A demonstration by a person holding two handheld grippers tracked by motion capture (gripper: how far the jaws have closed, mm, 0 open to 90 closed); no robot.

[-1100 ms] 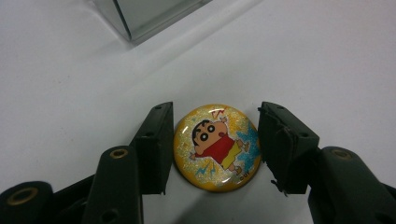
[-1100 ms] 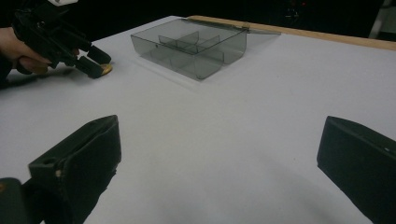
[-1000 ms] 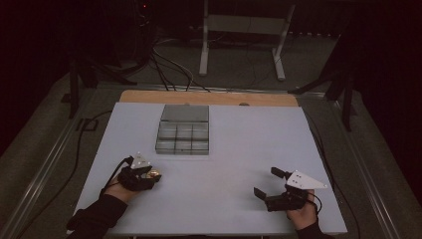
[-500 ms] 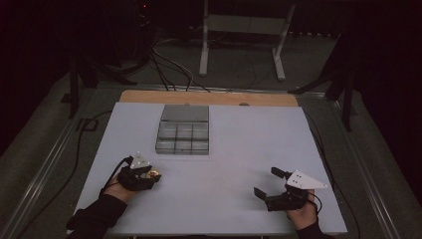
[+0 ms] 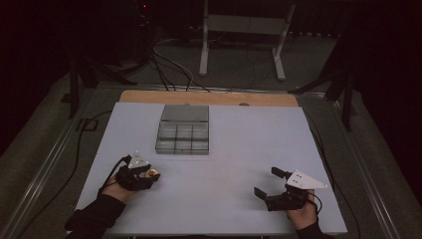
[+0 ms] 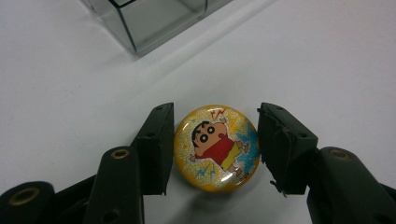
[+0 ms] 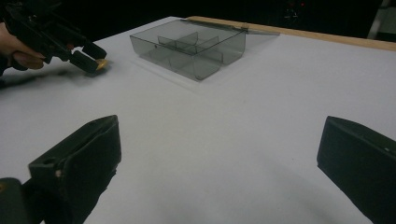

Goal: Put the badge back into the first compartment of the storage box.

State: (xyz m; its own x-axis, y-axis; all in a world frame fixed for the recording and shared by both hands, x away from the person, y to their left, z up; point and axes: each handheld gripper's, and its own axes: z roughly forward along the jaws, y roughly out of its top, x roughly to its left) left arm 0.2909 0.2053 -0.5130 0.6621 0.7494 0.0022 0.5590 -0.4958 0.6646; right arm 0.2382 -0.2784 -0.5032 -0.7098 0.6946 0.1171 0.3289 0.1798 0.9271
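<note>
A: Any change over the last second, high view?

B: Very little. The left gripper may have crept a touch toward the table's left edge, with the hand behind it; too slight to be sure.

A: Jaw gap on the left?

B: Too small in the earlier frames to compare. No closing can be made out around the yellow badge.

A: Badge moved?

B: No shift that I can tell.

A: Right gripper?

B: No change readable in place, tilt or jaw spread.
</note>
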